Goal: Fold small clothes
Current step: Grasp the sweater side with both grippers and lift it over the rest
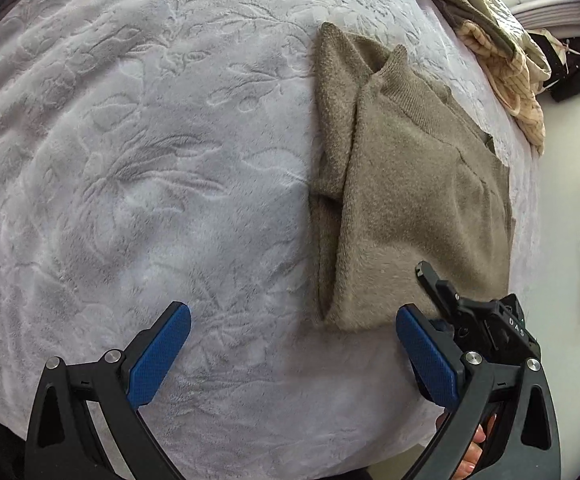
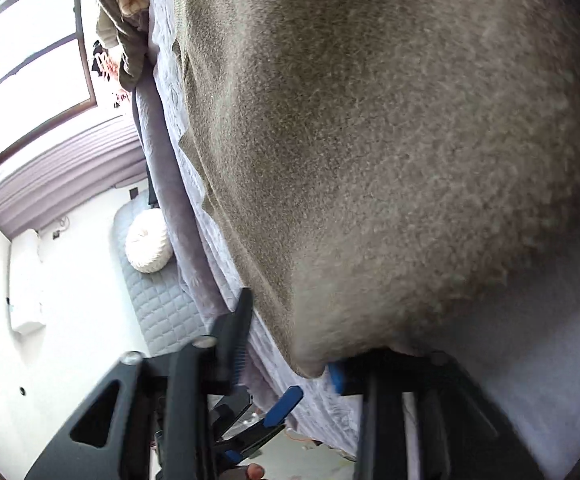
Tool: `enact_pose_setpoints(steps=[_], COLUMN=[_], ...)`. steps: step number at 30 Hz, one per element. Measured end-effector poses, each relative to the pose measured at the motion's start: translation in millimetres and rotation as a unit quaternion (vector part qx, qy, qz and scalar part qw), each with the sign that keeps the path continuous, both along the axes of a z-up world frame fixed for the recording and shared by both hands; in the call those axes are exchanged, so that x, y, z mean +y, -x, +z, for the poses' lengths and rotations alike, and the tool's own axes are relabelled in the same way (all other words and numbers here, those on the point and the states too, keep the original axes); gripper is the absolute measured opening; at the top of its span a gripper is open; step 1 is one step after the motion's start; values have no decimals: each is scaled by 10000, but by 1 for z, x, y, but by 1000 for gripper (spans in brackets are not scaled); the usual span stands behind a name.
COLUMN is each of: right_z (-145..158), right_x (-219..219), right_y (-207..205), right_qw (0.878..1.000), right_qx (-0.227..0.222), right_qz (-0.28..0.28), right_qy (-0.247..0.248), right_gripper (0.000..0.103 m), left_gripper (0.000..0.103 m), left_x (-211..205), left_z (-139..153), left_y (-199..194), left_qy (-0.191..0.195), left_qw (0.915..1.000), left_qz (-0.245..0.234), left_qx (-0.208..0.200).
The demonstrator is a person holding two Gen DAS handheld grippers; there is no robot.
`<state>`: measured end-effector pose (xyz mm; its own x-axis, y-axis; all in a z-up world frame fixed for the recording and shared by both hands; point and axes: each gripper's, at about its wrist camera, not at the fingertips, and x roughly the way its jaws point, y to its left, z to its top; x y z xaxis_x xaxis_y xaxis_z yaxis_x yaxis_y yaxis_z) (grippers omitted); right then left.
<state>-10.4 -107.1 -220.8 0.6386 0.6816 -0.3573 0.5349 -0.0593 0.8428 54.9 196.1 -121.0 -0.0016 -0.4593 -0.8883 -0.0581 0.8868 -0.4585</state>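
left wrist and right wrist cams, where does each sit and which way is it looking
Left wrist: above the bedspread, looking down past its open left gripper at the folded sweater; the right gripper and the person's fingers show at lower right.
Right wrist: low at the bed's edge, tilted, sweater filling the view; window at left; left gripper below.
Shared: sweater, bedspread, and the pile of bedding beyond it.

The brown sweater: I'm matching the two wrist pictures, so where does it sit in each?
Left wrist: the brown sweater lies folded right of centre on the lilac bedspread.
Right wrist: it fills the centre and right, very close to the lens.
Shared landmark: the beige quilted bedding heaped past the sweater, at top left in the right wrist view.
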Motion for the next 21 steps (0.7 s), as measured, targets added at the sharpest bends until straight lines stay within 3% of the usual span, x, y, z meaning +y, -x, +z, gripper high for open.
enact_pose_setpoints(steps=[2,7,13,16,18,20,21], right_z=[6,33,47,46,44,45,45], right_x=[-3,-4,-1,-7,-5,-1,2], right_y=[-2,-15,-26,-28,-28,-30,-31], right_qw=[9991,9964,9947,9939,9919,9857,9813], right_qx=[-284,-801,-916,-871,-767,-565,-459], right_qz=[-124,112,459,653,941,1396,1623], right_qy=[-289,-258,10,147,375,759,928], right_gripper=[9,8,8,8,8,9,13], left_gripper=[103,103,103,101,100,88,77], left_x=[-7,-27,-64,-82,-96,-105,-108], left_z=[-3,-12,-29,-23,-19,-21,-27], left_y=[-11,-51,-95,-104,-106,-108,-109], left_qy=[216,833,942,1096,981,729,548], left_qw=[9998,9965,9954,9931,9934,9947,9957], left_qz=[-5,1,-151,-421,-586,-710,-744], left_qx=[45,55,108,-5,-123,-149,-74])
